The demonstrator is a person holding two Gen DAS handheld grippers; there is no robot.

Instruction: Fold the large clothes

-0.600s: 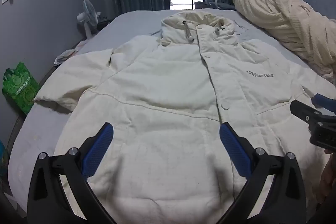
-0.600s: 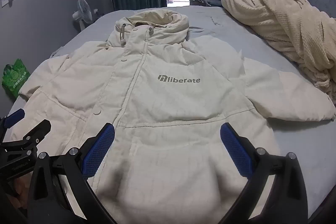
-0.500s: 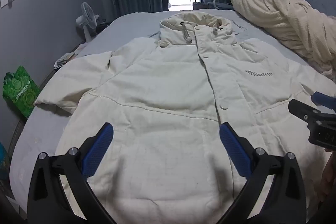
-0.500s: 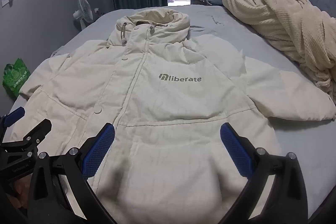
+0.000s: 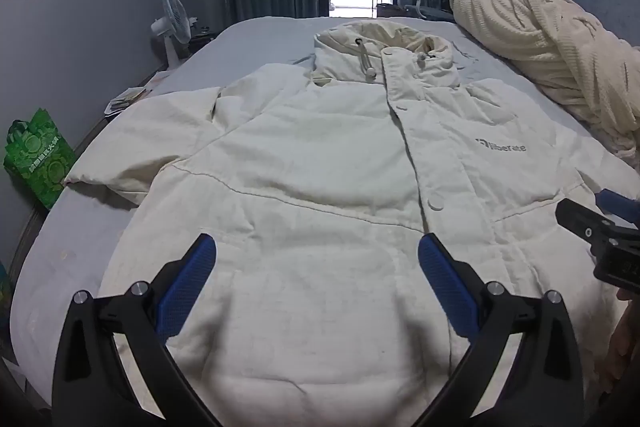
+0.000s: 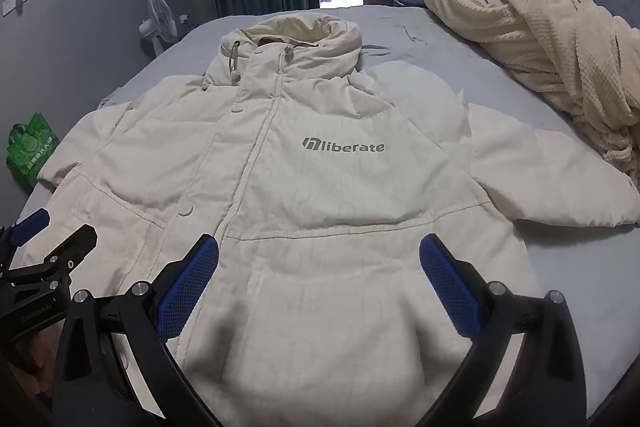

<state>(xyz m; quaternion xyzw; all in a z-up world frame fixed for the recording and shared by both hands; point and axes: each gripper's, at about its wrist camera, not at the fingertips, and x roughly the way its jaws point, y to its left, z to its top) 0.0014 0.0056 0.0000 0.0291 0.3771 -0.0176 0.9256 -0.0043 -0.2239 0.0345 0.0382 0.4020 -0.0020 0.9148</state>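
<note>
A cream hooded jacket (image 5: 320,155) with a grey "liberate" logo lies flat and face up on the grey bed, sleeves spread to both sides; it also shows in the right wrist view (image 6: 320,167). My left gripper (image 5: 318,263) is open and empty, hovering over the jacket's lower left front. My right gripper (image 6: 320,263) is open and empty over the lower right front near the hem. Each gripper shows at the edge of the other's view: the right one (image 5: 600,223), the left one (image 6: 52,239).
A rolled cream blanket (image 6: 540,39) lies along the bed's right side. A green bag (image 5: 36,159) and a white fan (image 5: 174,27) stand by the left wall. The grey bed sheet (image 6: 580,267) shows around the jacket.
Both views have shifted slightly; the grippers have edged a little over the jacket. The jaws stay open and the jacket has not moved.
</note>
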